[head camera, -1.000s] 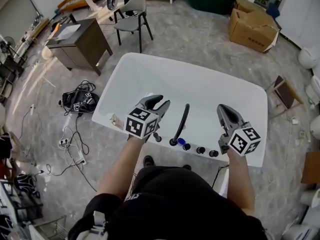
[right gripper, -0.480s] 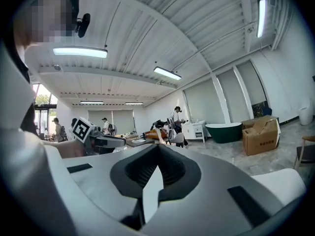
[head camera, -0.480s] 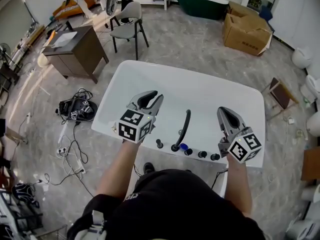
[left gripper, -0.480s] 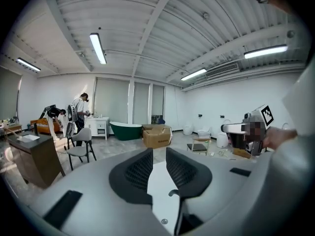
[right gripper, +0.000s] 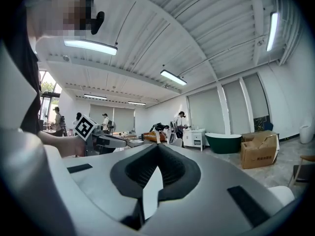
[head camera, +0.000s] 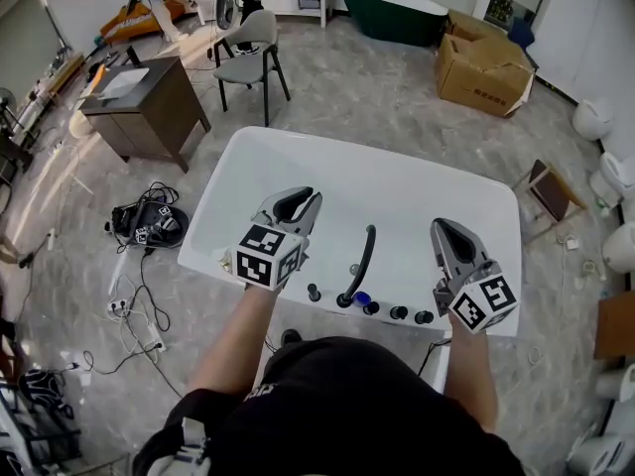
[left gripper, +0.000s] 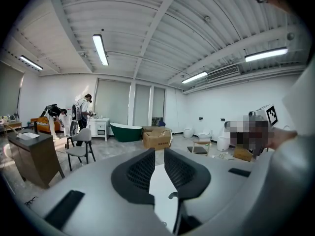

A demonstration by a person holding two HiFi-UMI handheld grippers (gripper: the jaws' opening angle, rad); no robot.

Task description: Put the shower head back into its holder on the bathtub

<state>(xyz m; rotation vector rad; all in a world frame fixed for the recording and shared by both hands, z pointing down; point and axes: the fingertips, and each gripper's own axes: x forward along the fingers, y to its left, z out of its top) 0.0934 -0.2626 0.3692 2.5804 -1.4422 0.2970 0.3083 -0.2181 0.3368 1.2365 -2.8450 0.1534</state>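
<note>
shower wand sits dead centre between two empty grippers

nearest the bottom of the head view, both forearms reach up toward the near rim of the white bathtub (head camera: 407, 204). the left gripper (head camera: 294, 204) is left of centre, the right gripper (head camera: 451, 238) right of centre, and both point up the frame over the tub. each gripper's own view shows its jaws drawn together with nothing caught in them, so neither is carrying anything.

just past the marker cubes, on the near rim, there's a row of dark knobs (head camera: 398, 313). the black shower head (head camera: 361, 261) stands up from that same rim. its base is low in the frame and its long axis leans up and slightly right, over the basin. to me it looks already seated in its fitting, though the socket itself is too small to make out.

the key relation: the wand lies between the two grippers, right of the left one and left of the right one. it touches neither, and both are about equally near. either would reach it by moving sideways toward the middle.

further off are a grey chair (head camera: 250, 40), a dark cabinet (head camera: 144, 102) and a cardboard box (head camera: 481, 62).
</note>
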